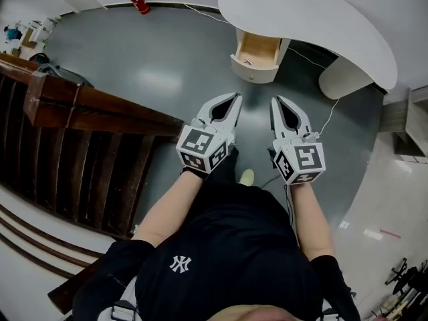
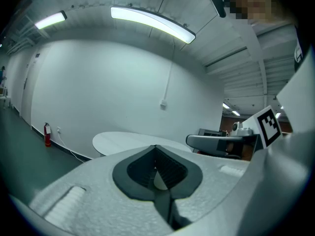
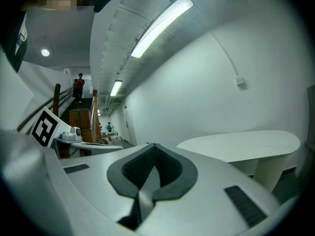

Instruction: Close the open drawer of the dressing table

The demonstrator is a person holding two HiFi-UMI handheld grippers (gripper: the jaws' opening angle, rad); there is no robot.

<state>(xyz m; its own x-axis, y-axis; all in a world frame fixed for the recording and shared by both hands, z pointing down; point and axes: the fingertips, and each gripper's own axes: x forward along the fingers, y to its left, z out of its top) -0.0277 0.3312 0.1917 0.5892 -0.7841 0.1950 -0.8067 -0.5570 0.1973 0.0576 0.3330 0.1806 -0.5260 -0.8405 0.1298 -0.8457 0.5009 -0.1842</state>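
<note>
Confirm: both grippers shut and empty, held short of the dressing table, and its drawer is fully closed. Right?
Not quite. The drawer is open, pulled out from under the dressing table; the head view shows its wooden inside. The rest holds: the left gripper and the right gripper are shut, empty, and short of the table.

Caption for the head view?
Person with left tool and right tool, both shut, faces the open drawer of the dressing table.
</note>
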